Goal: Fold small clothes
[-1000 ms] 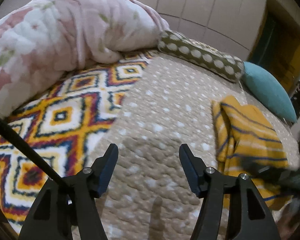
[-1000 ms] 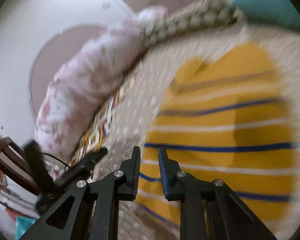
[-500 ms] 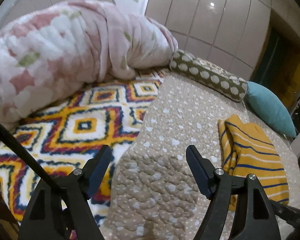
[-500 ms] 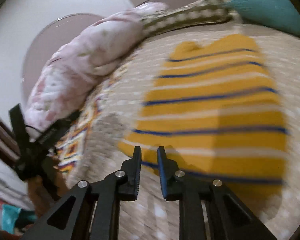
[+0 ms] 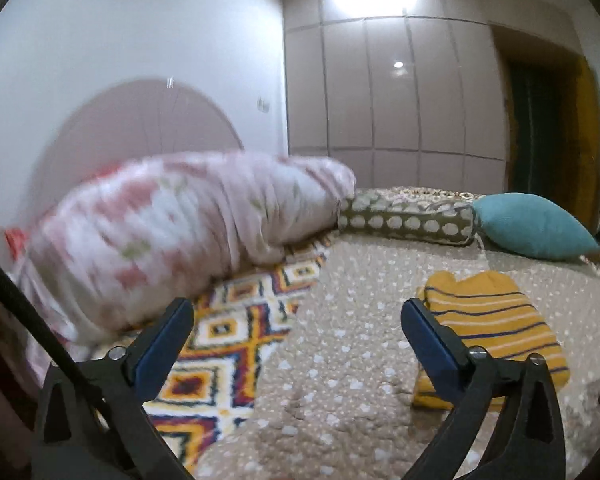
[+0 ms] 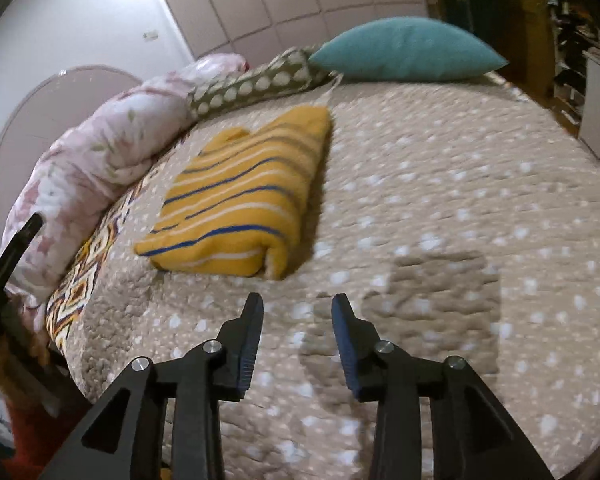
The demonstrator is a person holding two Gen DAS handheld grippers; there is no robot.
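The left gripper (image 5: pixel 296 316) hangs above the bed and points almost level across it toward the far wall, its jaws opening wide with nothing between them. The right gripper (image 6: pixel 297 304) tilts steeply down at the beige dotted bedspread (image 6: pixel 440 184), its jaws opening to a moderate gap, also with nothing between them. The folded yellow striped garment (image 6: pixel 240 196) lies flat on the bedspread, apart from both grippers: ahead and left of the right one, ahead and right of the left one, whose right finger (image 5: pixel 432 344) covers part of its near edge in the left wrist view. Behind it lie a spotted bolster (image 5: pixel 408 222) and a teal cushion (image 5: pixel 536 226); a pink floral duvet (image 5: pixel 180 232), blurred, rests on a patterned blanket (image 5: pixel 228 340). Neither hand holding the grippers shows. A black bar (image 6: pixel 10 256) at the right wrist view's left edge is cut off and hard to identify.
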